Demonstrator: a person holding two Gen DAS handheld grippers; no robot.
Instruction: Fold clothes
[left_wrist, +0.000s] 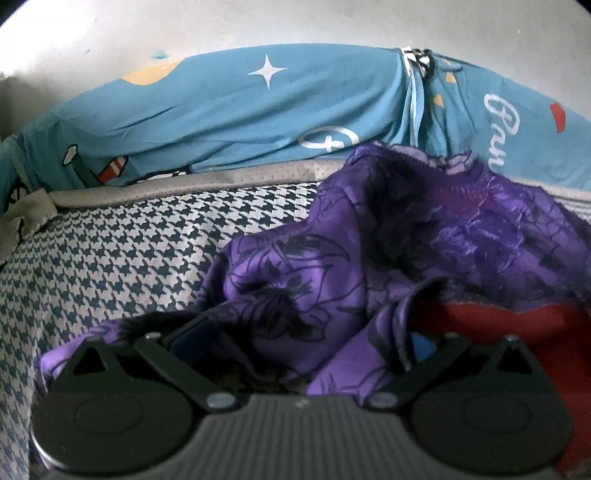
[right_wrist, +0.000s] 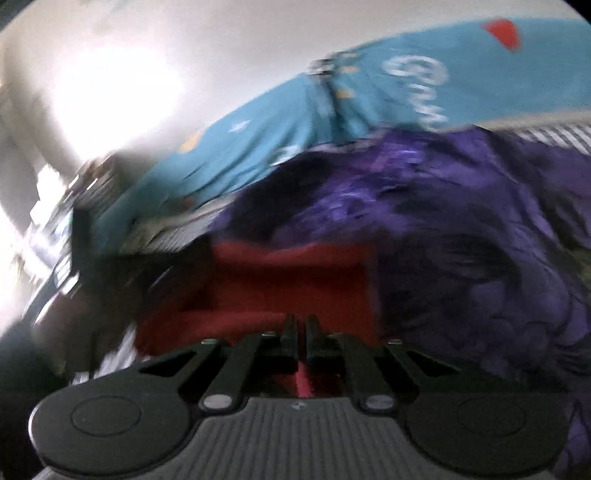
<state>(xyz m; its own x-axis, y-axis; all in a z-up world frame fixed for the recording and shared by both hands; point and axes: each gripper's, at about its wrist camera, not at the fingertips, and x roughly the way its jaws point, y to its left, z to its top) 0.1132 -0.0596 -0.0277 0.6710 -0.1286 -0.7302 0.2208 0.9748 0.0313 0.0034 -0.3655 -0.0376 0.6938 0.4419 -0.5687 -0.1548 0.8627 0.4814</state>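
Note:
A crumpled purple garment (left_wrist: 332, 266) with a dark flower print lies on the houndstooth bed cover (left_wrist: 110, 266). Part of it covers a red garment (left_wrist: 517, 332). My left gripper (left_wrist: 303, 343) is low over the purple cloth with its fingers spread wide. Folds of the cloth bunch between them, and the blue pads (left_wrist: 184, 341) stand apart. In the blurred right wrist view, my right gripper (right_wrist: 301, 325) is shut over the red garment (right_wrist: 280, 280). A thin strip of red cloth shows pinched between its fingers. The purple garment (right_wrist: 461, 229) lies to the right and behind.
A blue printed sheet (left_wrist: 240, 110) is draped along the back above a grey mattress edge (left_wrist: 184, 182). A white wall (left_wrist: 258, 26) rises behind it. A grey-green cloth (left_wrist: 26, 218) lies at the far left. Bright light and blurred furniture (right_wrist: 62, 229) fill the left of the right wrist view.

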